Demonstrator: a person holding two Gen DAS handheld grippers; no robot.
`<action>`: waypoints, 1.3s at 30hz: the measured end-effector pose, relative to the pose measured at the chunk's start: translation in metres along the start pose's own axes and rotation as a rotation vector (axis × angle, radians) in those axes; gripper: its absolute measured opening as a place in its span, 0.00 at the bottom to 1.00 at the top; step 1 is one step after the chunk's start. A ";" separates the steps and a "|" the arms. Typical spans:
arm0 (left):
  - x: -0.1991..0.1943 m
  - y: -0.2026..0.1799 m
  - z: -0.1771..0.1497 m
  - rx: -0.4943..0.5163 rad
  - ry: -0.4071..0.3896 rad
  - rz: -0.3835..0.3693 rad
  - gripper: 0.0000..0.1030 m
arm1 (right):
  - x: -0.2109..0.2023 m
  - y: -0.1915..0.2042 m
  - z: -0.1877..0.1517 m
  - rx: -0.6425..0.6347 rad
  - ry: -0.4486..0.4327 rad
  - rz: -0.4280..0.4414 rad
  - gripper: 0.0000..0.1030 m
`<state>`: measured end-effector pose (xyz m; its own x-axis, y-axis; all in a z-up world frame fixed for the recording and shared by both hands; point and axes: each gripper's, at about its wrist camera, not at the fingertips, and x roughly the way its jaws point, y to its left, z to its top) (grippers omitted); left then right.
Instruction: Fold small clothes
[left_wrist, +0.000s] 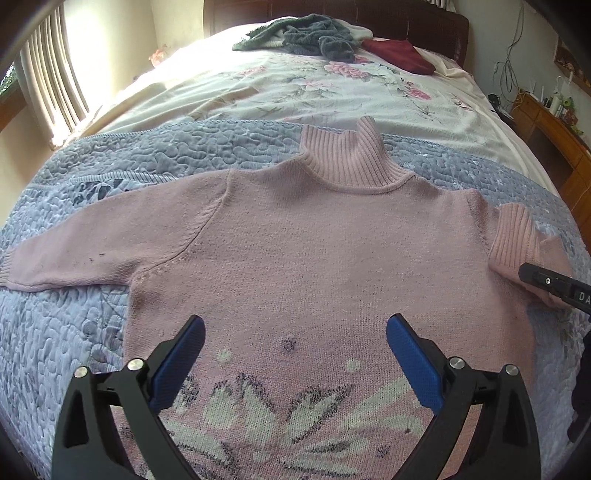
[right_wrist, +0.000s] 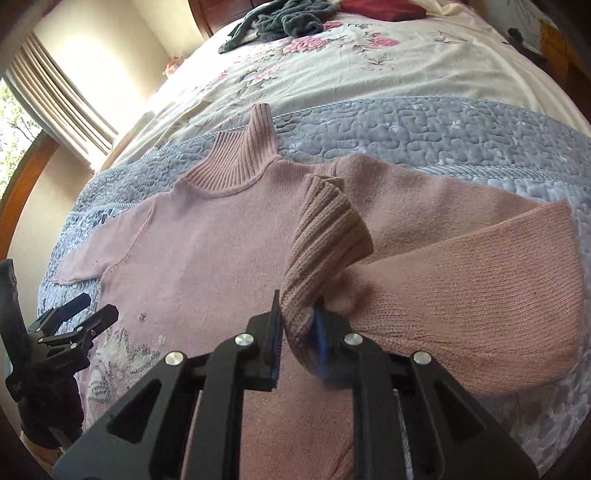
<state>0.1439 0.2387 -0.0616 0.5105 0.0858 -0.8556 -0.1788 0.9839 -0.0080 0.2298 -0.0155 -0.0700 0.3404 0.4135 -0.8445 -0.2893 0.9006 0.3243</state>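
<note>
Right now the pink turtleneck sweater (left_wrist: 295, 236) lies face up and spread flat on the blue-grey quilted coverlet (left_wrist: 110, 162) across the foot of the bed (left_wrist: 332, 92), collar pointing toward the headboard. Your right claw (right_wrist: 299, 325) is clamped on the ribbed cuff (right_wrist: 325, 243) of the sleeve on that side, with the sleeve lifted and doubled back toward the chest. Your left claw (left_wrist: 295, 350) hangs with its blue pads spread wide over the lower chest, just above the knitted flower pattern (left_wrist: 280, 417), holding nothing.

You should expect this knit to behave soft and limp. It looks fairly thick, so it will likely drape and sag from wherever you pinch it, and a fold will probably stay bulky instead of creasing. The ribbed cuff is a good hold, since its denser ridges should resist slipping between the pads. For the other side, the far cuff of the left sleeve (left_wrist: 74, 254) or the shoulder seam would probably serve you best; grabbing mid-panel risks stretching the loose knit.

As for writing, only the white letters "DA" can be read on the right claw's body at the edge of the left wrist view; the rest is cut off. No label shows on the sweater.
</note>
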 end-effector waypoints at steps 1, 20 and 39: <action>0.001 0.000 0.000 -0.002 0.005 -0.006 0.96 | 0.006 0.002 -0.003 -0.007 0.023 0.004 0.20; 0.078 -0.110 -0.001 -0.108 0.373 -0.467 0.78 | -0.070 -0.069 -0.071 0.037 -0.015 0.017 0.34; 0.022 -0.018 0.049 -0.202 0.109 -0.425 0.09 | -0.097 -0.120 -0.070 0.180 -0.087 -0.018 0.43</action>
<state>0.1996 0.2301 -0.0552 0.4843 -0.3449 -0.8041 -0.1389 0.8771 -0.4598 0.1691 -0.1731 -0.0562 0.4227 0.4005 -0.8130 -0.1204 0.9139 0.3876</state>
